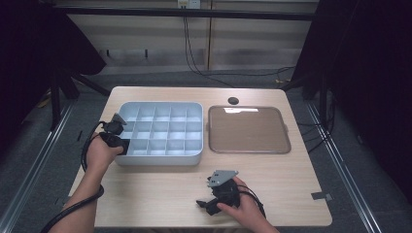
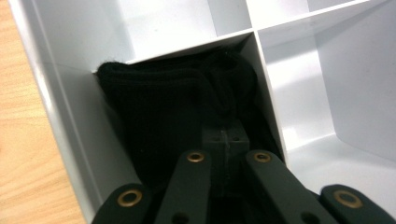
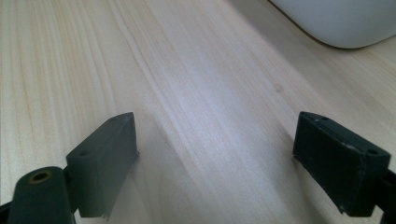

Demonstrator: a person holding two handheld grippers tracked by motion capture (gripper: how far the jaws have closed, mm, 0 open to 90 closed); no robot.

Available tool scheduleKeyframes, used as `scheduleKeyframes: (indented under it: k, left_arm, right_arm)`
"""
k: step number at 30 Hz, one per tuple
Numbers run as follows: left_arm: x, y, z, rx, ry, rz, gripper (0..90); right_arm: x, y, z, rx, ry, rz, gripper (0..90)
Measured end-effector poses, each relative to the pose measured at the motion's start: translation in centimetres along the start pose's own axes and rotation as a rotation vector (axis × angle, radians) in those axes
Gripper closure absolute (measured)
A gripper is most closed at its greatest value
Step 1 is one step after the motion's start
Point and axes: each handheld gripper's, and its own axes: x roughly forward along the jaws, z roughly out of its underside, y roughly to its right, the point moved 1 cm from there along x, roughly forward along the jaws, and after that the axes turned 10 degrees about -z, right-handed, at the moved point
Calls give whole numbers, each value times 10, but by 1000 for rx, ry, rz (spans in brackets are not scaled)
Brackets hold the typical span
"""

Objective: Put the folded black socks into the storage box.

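1. The left hand [image 1: 99, 153] comes in from the bottom left, forearm slanting up toward the tray, and holds the left gripper [image 1: 120, 141] over the tray's near left corner.
2. In the left gripper view its jaws are pressed together, down in a compartment against a black cloth [image 2: 163, 107]; whether they pinch it I cannot tell.
3. The cloth is bunched in this corner compartment of the grey tray [image 1: 194, 158], so its long axis is not clear.
4. A brown lid [image 1: 248, 130] lies flat just right of the tray.
5. The right hand [image 1: 245, 208] rests on the table [image 1: 160, 194] near the front edge; the right gripper [image 1: 208, 204] points left, with jaws wide apart and nothing between them.
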Motion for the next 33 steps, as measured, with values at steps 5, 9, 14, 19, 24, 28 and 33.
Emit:
scheduleKeyframes:
  k: [5, 9, 14, 19, 24, 28, 33]
  left_arm:
    - [0, -1, 1, -7, 10, 7, 900]
    - [-1, -3, 3, -15, 27, 26, 900]
    - [-2, -3, 3, -15, 26, 23, 900]
    - [-4, -3, 1, -16, 18, 18, 891]
    - [-7, -3, 0, -10, 7, 14, 868]
    - [-9, -4, -2, -12, 13, 5, 840]
    - [-15, -6, -2, -11, 20, 1, 807]
  right_arm:
    - [0, 0, 0, 2, -1, -1, 131]
    - [0, 0, 0, 4, -1, -3, 131]
    - [0, 1, 0, 2, -3, -13, 127]
    - [0, 1, 0, -1, -4, -15, 124]
    - [0, 1, -1, -5, -5, -12, 123]
    - [0, 1, 0, -7, -5, -11, 120]
    - [0, 1, 0, -7, -5, -11, 120]
